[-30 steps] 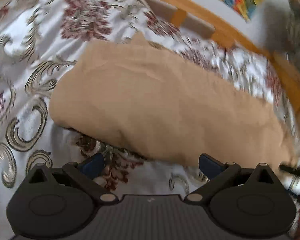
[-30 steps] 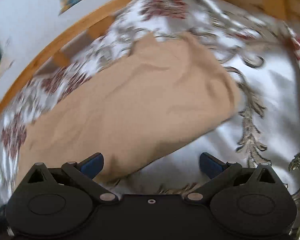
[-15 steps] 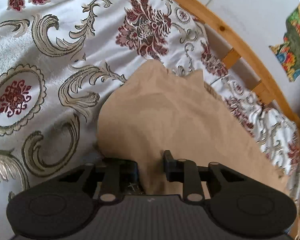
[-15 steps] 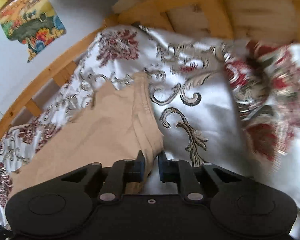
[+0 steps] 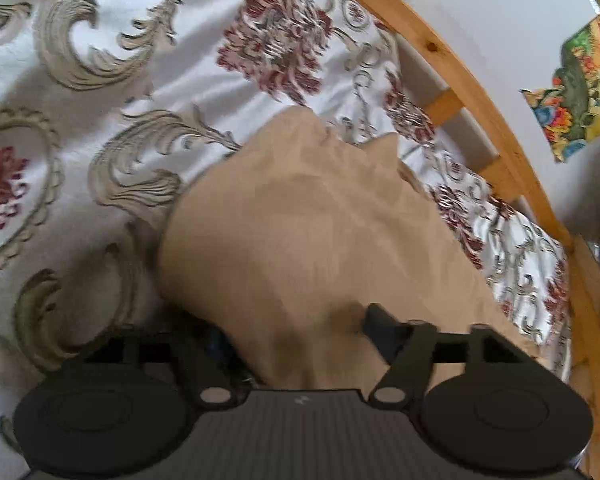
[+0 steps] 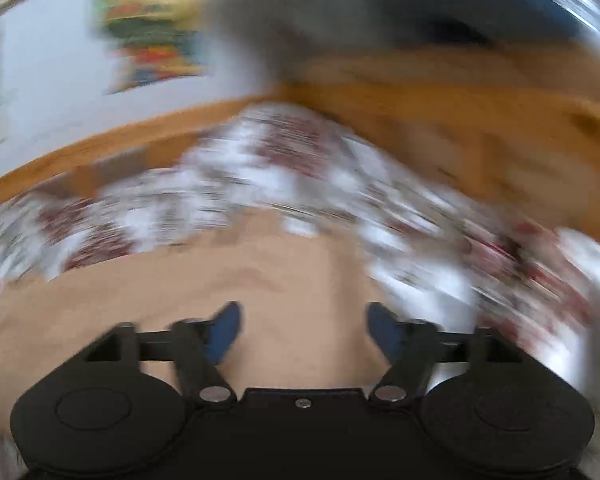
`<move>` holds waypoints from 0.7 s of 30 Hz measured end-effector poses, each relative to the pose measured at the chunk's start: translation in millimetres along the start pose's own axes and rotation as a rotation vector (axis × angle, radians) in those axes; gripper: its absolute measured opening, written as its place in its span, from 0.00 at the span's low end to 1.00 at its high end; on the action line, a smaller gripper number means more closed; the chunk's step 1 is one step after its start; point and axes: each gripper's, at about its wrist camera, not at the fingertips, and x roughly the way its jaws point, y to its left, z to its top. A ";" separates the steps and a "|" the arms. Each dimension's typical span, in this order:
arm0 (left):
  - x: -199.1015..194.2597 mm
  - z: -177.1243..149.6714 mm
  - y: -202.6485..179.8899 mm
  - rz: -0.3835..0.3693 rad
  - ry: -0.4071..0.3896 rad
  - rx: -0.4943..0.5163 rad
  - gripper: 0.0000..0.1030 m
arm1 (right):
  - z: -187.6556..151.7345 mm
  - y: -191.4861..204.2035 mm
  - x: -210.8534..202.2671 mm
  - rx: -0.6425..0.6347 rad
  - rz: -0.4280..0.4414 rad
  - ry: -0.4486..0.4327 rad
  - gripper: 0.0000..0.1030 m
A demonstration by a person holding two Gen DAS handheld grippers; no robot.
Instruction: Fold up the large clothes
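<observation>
A tan garment (image 5: 300, 220) lies folded on a floral bedspread (image 5: 100, 80). My left gripper (image 5: 300, 332) is at its near edge, jaws opening. A hump of tan cloth sits between the fingers and covers part of the left finger (image 5: 220, 340), but the pads do not press on it. The right wrist view is heavily blurred by motion. There my right gripper (image 6: 304, 328) hovers over the tan garment (image 6: 180, 300), jaws opening, blue pads (image 6: 226, 328) wide apart with nothing pinched.
A wooden bed frame (image 5: 480, 92) curves along the far side of the bedspread, with a white wall and a colourful poster (image 5: 580, 88) behind it. In the right wrist view the wooden frame (image 6: 420, 92) and poster (image 6: 152, 32) show as smears.
Half a second ago both grippers were closed on the garment's edge; now both sets of jaws stand apart. The right gripper has swung and lifted, blurring its view. The left has barely shifted.
</observation>
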 end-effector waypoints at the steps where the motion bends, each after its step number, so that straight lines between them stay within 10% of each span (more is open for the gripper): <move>1: 1.5 0.4 -1.0 0.002 0.002 0.005 0.77 | -0.9 18.7 7.7 -0.094 0.063 -0.026 0.78; 6: 3.9 -3.3 -2.2 -0.010 -0.008 0.038 0.81 | 8.2 90.6 54.1 -0.378 0.231 -0.061 0.82; 13: 3.3 -3.3 -7.7 -0.006 0.014 0.121 0.83 | 10.2 177.4 149.6 -0.605 0.184 0.036 0.86; 21: 2.9 -1.7 -7.2 -0.008 0.032 0.115 0.84 | -27.0 159.7 117.6 -0.542 0.198 -0.011 0.88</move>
